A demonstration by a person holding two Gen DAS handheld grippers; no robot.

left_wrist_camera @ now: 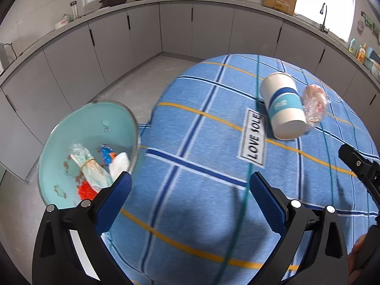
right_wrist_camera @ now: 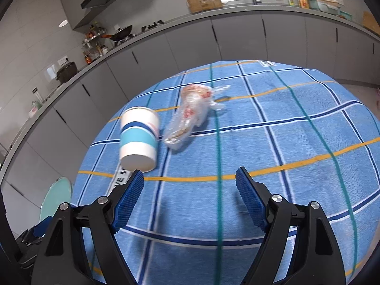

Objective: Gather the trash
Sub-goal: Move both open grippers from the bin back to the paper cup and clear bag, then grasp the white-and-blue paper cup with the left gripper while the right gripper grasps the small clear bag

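A white paper cup with blue bands lies on its side on the blue checked tablecloth. A crumpled clear plastic wrapper lies right beside it. My left gripper hangs open over the cloth with nothing between its fingers, and its left finger overlaps the rim of a pale teal bin. The bin holds wrappers, a white tissue and red scraps. In the right wrist view, my right gripper is open and empty, just short of the cup and the wrapper.
The bin stands off the table's left edge, above the grey floor. Grey kitchen cabinets with a loaded counter curve round the back. A "LOVE SOLE" label is sewn on the cloth. A finger of the right gripper reaches in from the right.
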